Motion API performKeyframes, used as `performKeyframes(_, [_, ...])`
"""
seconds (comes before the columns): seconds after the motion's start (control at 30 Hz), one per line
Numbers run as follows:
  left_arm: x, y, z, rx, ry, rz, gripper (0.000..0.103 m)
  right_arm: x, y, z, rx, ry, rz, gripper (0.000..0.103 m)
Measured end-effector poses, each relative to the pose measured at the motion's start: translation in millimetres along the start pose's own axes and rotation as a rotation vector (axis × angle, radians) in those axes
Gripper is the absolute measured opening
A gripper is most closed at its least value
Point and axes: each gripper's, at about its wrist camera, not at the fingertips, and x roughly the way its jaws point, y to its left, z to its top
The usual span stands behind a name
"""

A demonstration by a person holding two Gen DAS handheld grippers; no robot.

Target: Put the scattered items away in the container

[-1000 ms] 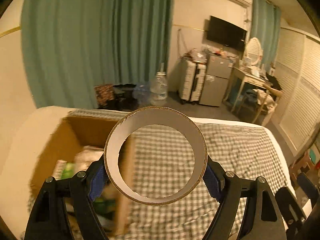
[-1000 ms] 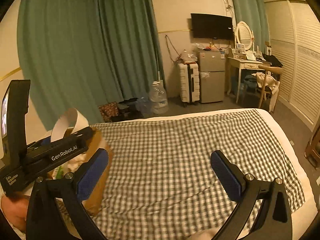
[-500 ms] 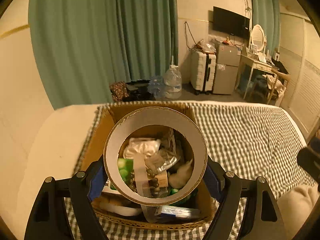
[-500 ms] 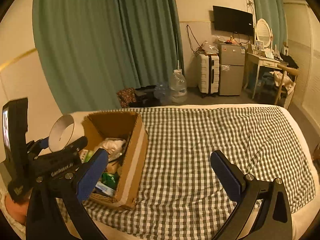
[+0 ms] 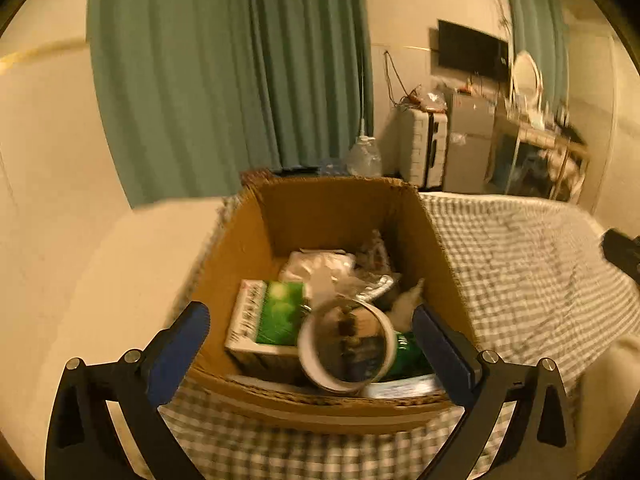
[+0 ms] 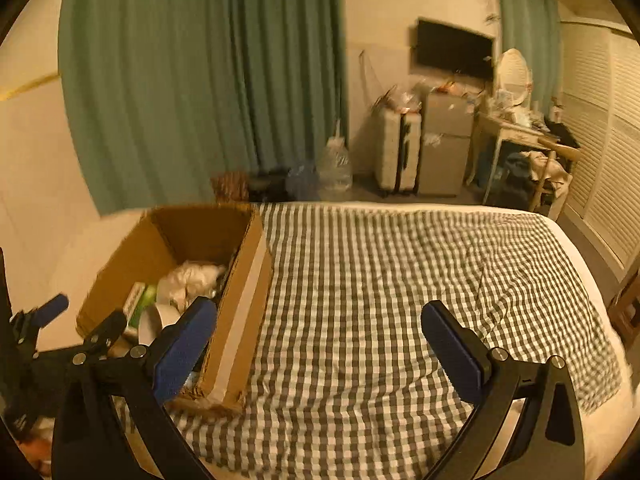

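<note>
- Right now the left gripper hangs over the near rim of the cardboard box, its jaws opening wide with nothing pressed between the blue pads.
- The cardboard ring lies free, tilted among the contents at the near side of the box, beside a green-and-white carton; it touches neither pad.
- Farther in, crumpled white wrapping and foil fill the middle of the box, which sits at the left edge of the bed.
- The right gripper waits with jaws spread and empty over the checked cover, just right of the box.
- Beyond it, the cover shows no loose item that I can see.
- To my eye the drop-off step is finishing; next the left claw needs to lift clear of the rim without catching it, then look for anything left out of view.
</note>
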Motion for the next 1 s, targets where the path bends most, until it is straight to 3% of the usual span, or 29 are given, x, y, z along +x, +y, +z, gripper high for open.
performKeyframes(0.07, [-5.6,0.7,6.3,0.000,-0.024,0.023,0.103,-3.0,-6.7,-15.3,0.042,-0.047,0.000,0.103])
performKeyframes(0.17, [-13.1,9.8,7.9,-0.088,-0.043,-0.059,0.103,9.5,-8.1,-25.0,0.034,0.035,0.019,0.103])
performKeyframes(0.27, [-19.7,9.2,5.3,-0.111,-0.080,-0.090,0.103,9.8,-10.3,-22.6,-0.002,-0.006,-0.031,0.103])
performKeyframes(0.33, [-16.3,4.3,3.6,-0.104,-0.064,-0.106,0.103,10.4,-13.5,-19.9,0.012,-0.007,-0.028,0.103])
performKeyframes(0.5, [-6.8,-11.9,-5.9,-0.078,-0.025,-0.106,0.103,12.0,-13.6,-22.1,0.047,-0.002,-0.007,0.103])
performKeyframes(0.6, [-6.3,-18.4,-10.0,-0.063,-0.017,-0.104,0.103,20.0,-10.7,-28.5,0.057,0.048,0.003,0.103])
performKeyframes(0.83, [-11.3,-11.8,-9.4,-0.097,-0.033,-0.100,0.103,24.8,-6.4,-41.2,0.048,0.077,0.006,0.103])
performKeyframes(1.0, [-18.5,-10.3,-8.3,-0.111,-0.059,-0.099,0.103,22.5,-2.0,-40.7,0.033,0.053,-0.013,0.103])
